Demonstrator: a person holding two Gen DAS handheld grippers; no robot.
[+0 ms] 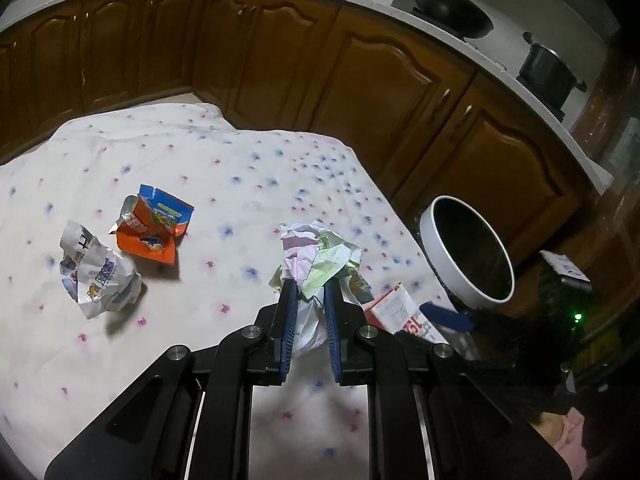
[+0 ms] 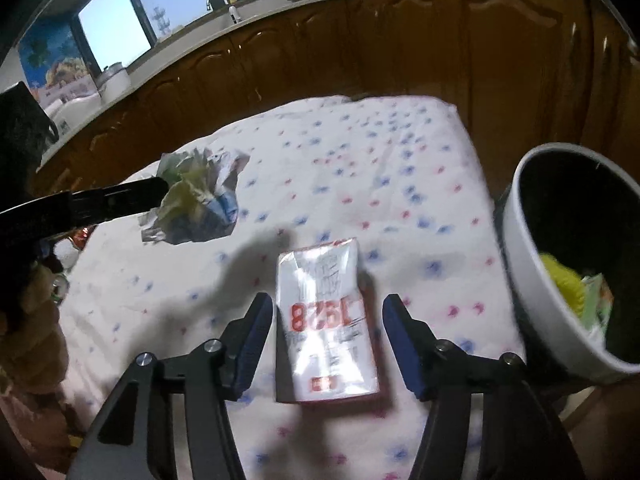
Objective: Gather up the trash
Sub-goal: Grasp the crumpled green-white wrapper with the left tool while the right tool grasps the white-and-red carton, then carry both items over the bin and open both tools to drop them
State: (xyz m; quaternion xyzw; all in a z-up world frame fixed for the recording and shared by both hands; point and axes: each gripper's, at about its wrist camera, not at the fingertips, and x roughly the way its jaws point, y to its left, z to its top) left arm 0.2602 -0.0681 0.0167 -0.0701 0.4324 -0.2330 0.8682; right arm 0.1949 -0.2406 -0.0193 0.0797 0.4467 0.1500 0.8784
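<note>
Crumpled white, pink and green paper wad (image 1: 316,256) sits pinched between the blue pads of the left hand-held gripper (image 1: 311,292), above the white floral-print cloth on the table (image 1: 248,168). To its left lie a torn orange snack wrapper (image 1: 154,226) and a crumpled white printed wrapper (image 1: 96,276). The right hand-held gripper (image 2: 326,320) is spread wide, its fingers either side of a flat white-and-red packet (image 2: 326,320) lying on the cloth. A round white bin with dark interior (image 2: 520,248) stands at the table's right edge, with yellow and pale scraps inside.
</note>
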